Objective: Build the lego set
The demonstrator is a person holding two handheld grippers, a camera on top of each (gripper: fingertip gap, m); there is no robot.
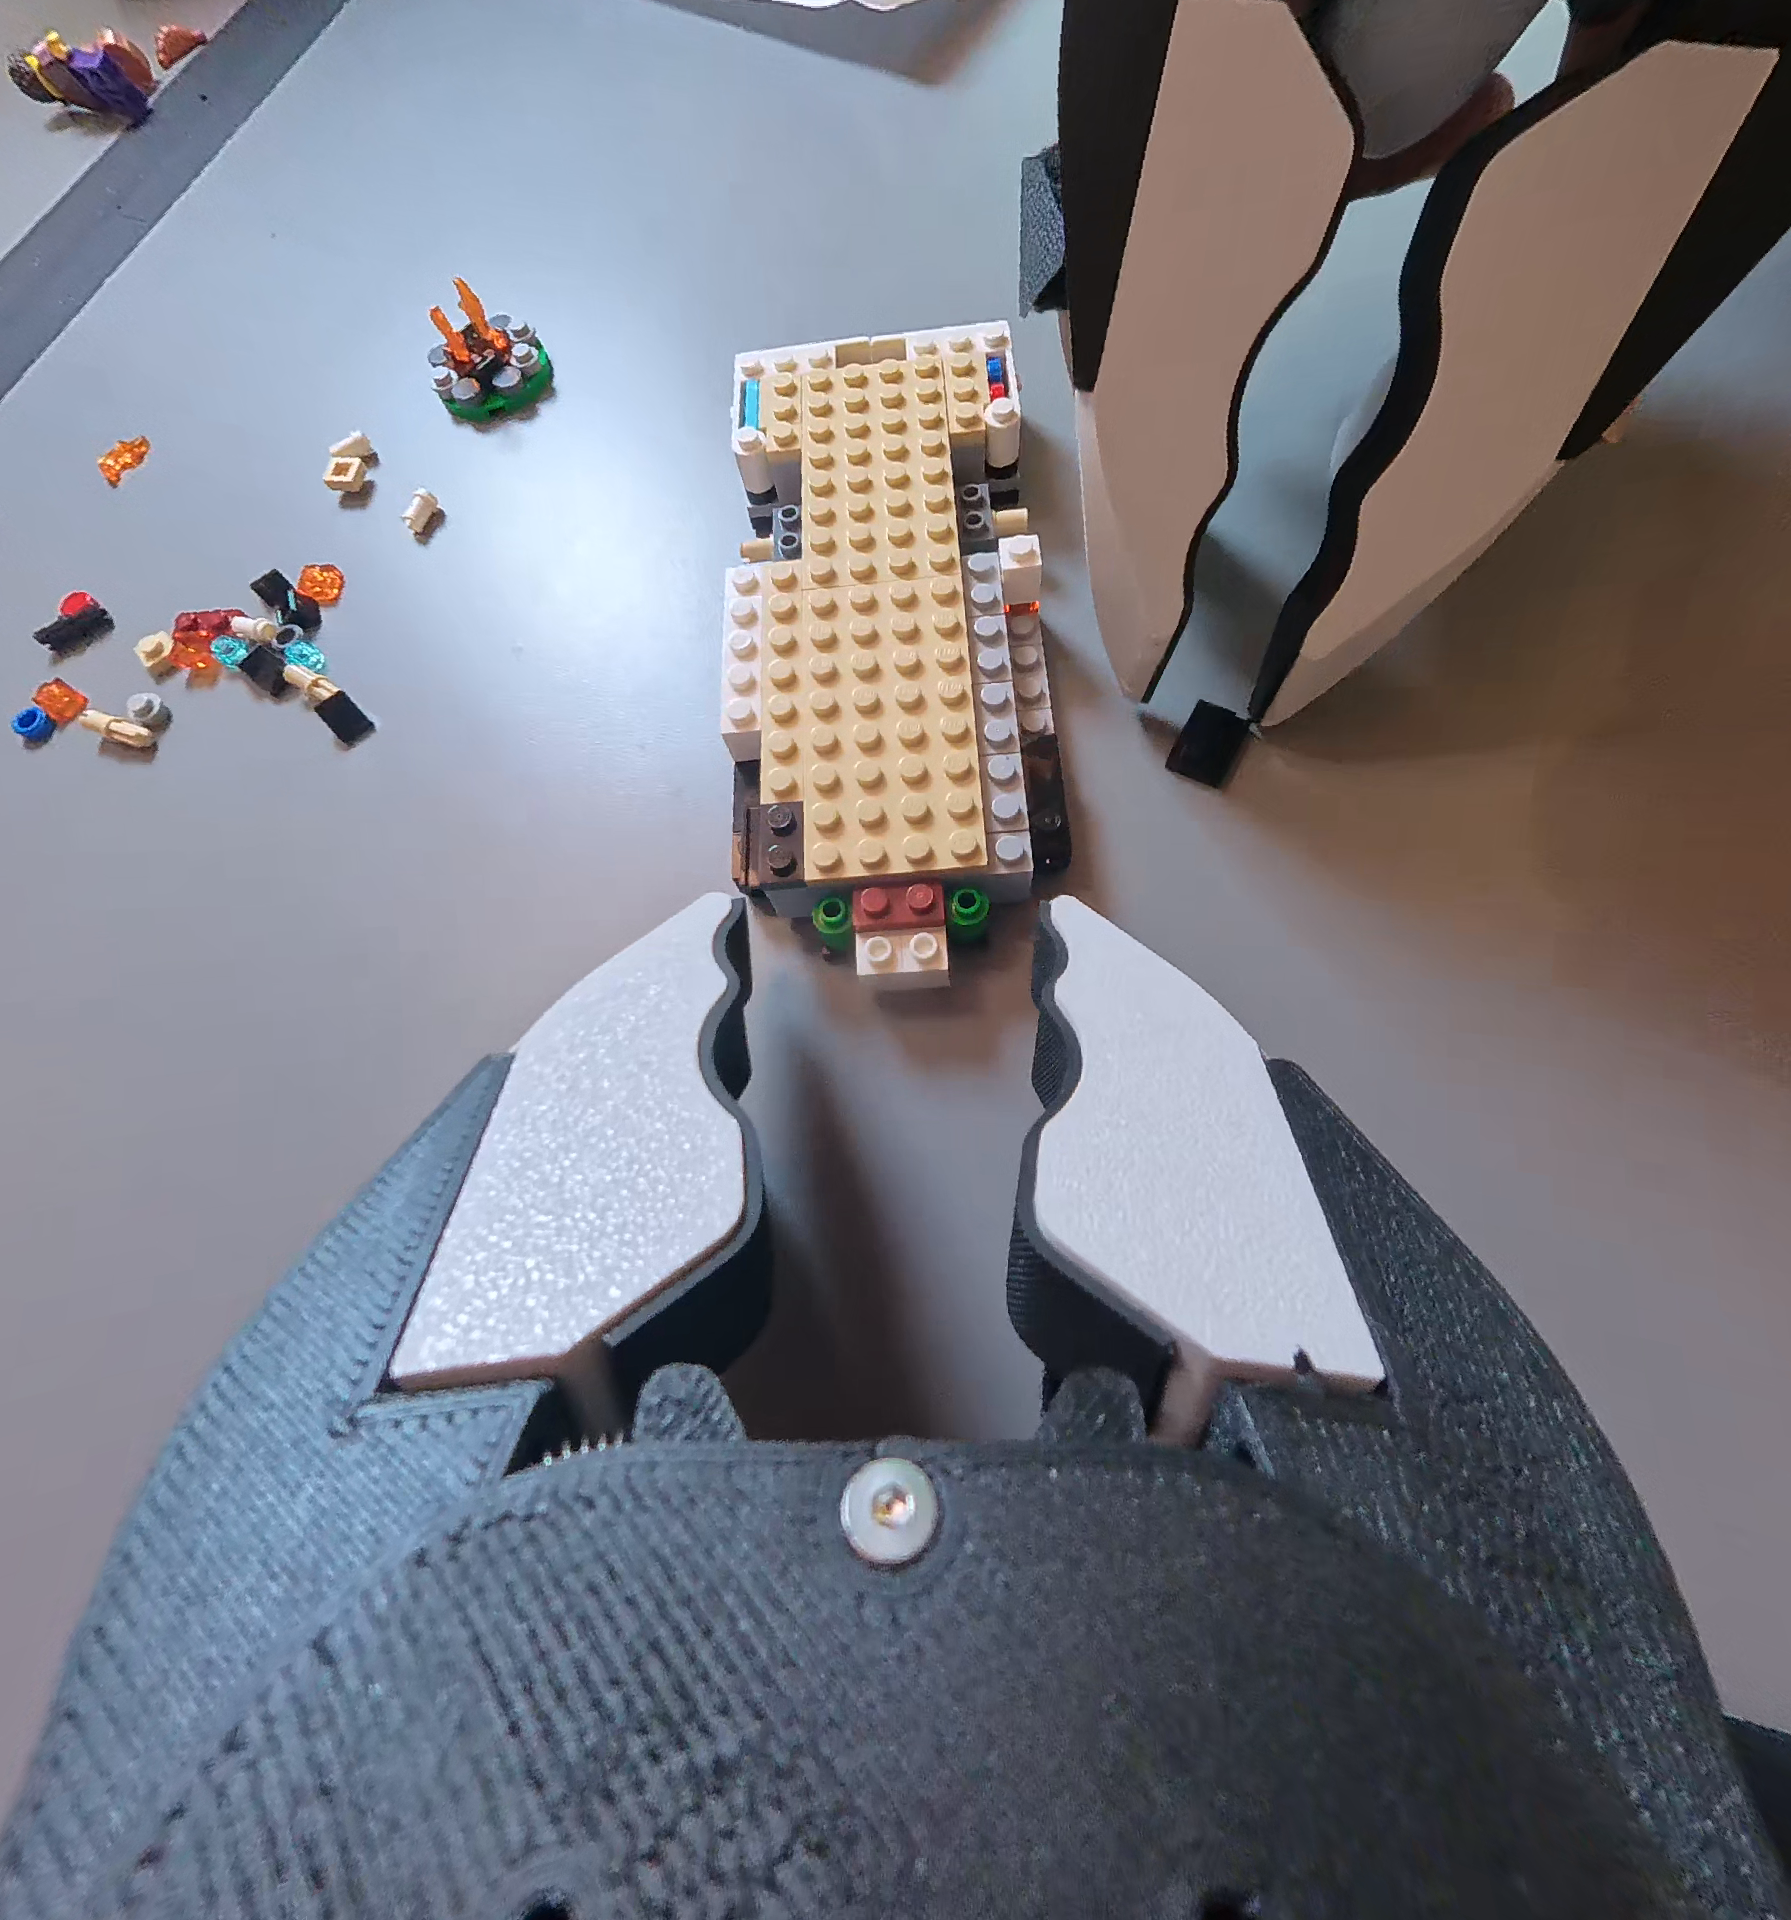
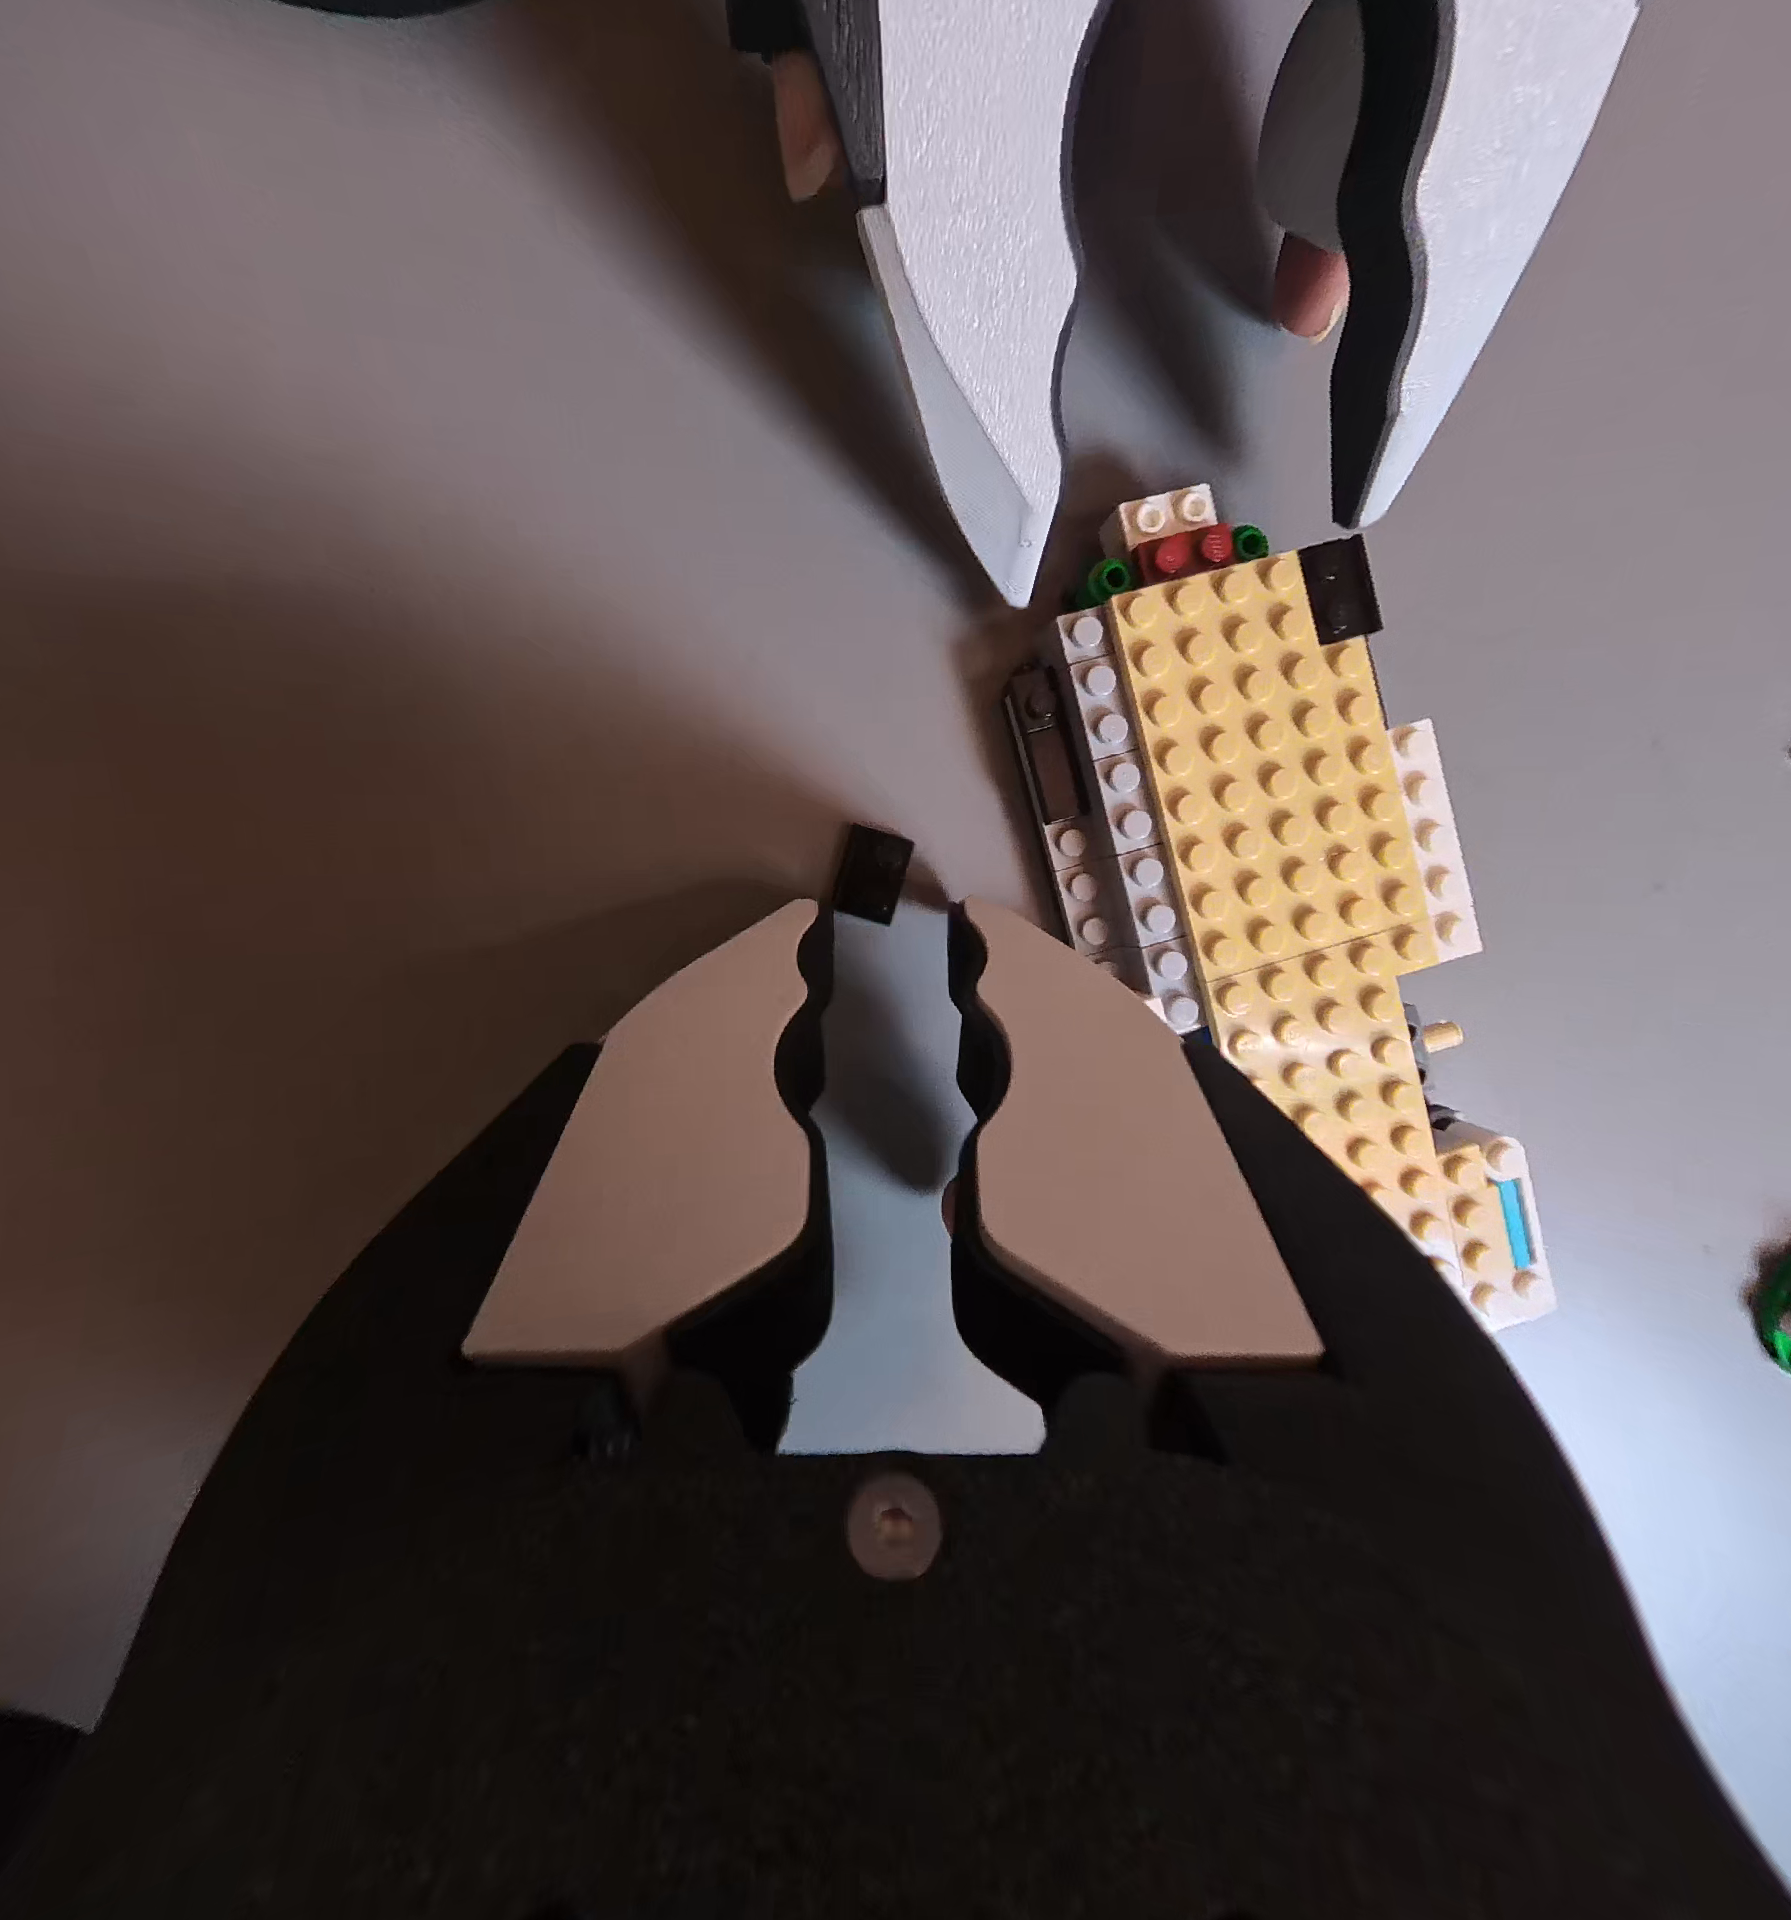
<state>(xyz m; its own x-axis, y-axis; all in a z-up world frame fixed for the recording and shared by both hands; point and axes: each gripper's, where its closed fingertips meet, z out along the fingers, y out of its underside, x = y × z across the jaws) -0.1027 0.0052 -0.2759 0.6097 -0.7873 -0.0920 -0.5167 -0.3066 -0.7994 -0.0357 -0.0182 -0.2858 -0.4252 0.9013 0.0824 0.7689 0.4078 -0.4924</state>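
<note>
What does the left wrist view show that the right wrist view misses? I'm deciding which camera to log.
Only the left wrist view: the scattered pile of small loose pieces and a purple figure far left. Only the right wrist view: the right gripper close up, open, with the small black plate lying at its tips, ungripped. Both: the tan studded brick build on the grey table, the campfire model, and the open left gripper.

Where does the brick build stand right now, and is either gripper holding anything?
Done: the tan-topped brick model stands assembled on the table. In hand: nothing. The left gripper is open at the model's near end; the right gripper is open, a small black plate at its fingertips, ungripped. Left: loose pieces lie scattered.
</note>
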